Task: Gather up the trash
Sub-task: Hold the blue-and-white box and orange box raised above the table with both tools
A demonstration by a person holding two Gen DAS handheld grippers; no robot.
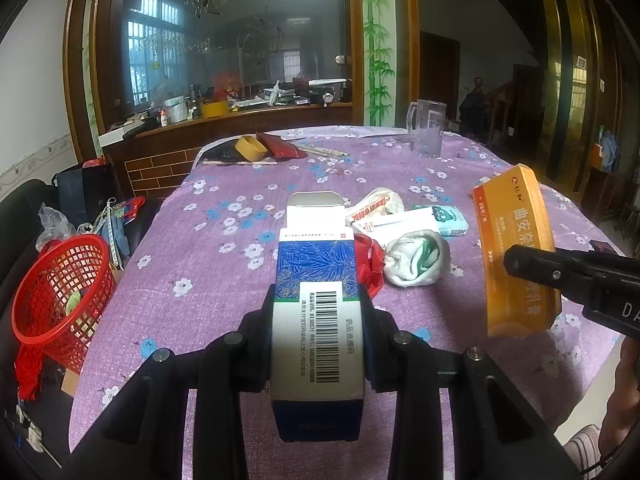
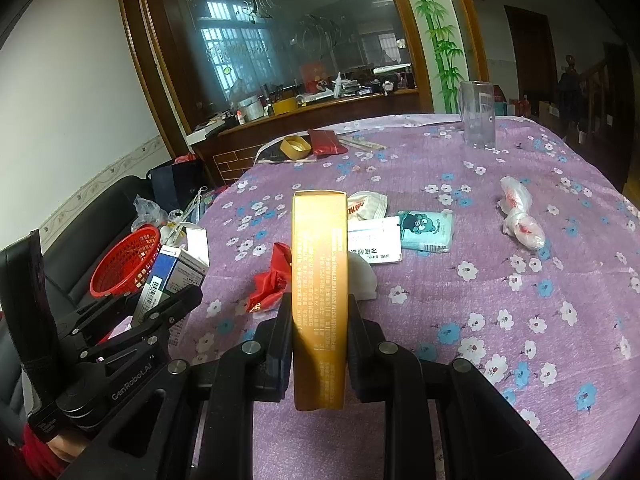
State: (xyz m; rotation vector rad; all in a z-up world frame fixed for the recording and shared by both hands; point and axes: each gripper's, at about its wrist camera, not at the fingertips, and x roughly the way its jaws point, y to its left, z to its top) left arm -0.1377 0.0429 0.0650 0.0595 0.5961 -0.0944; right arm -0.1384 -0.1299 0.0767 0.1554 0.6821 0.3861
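Holding tight, the left hand-held gripper (image 1: 316, 312) squeezes the blue box (image 1: 316, 280) and the right hand-held gripper (image 2: 320, 320) squeezes the orange box (image 2: 319, 280) above the desk (image 2: 500, 280). Carry both over the red basket (image 1: 60, 280) before letting go.

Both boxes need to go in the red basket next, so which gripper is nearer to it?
Left. The left gripper, shut on the blue box, is on the red basket side of the table. The right gripper, holding the orange box, sits farther away.
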